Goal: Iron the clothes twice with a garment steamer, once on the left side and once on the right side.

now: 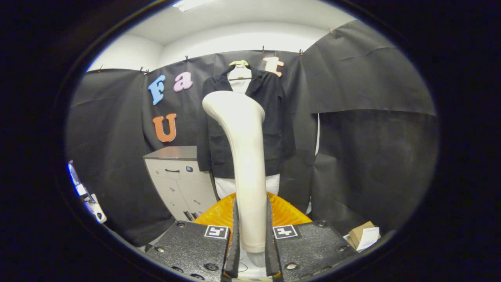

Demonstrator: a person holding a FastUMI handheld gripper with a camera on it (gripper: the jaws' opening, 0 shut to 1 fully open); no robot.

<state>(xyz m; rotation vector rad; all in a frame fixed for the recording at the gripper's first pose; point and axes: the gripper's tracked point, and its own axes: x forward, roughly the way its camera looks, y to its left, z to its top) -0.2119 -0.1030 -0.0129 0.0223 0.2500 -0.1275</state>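
- the claw (250, 235) pinches the handle of a cream garment steamer (244, 156), both fingers pressed against its lower end, one on either side.
- the steamer stands upright between the fingers, its angled head tipped toward the dark jacket (270, 117) and overlapping the jacket's middle.
- the jacket hangs on a pale hanger (239, 62) against the booth's black cloth wall, worn over a white garment (239, 76) that shows at the collar and below the jacket's hem.
- an orange ribbed object (289, 211) sits just below the jacket's hem, right behind the steamer's handle; what it is cannot be told.
- a grey drawer cabinet (176, 176) stands beside the jacket, touching its sleeve side.
- a small cardboard box (364, 234) with a white paper lies on the floor well below the jacket, on the side away from the cabinet.
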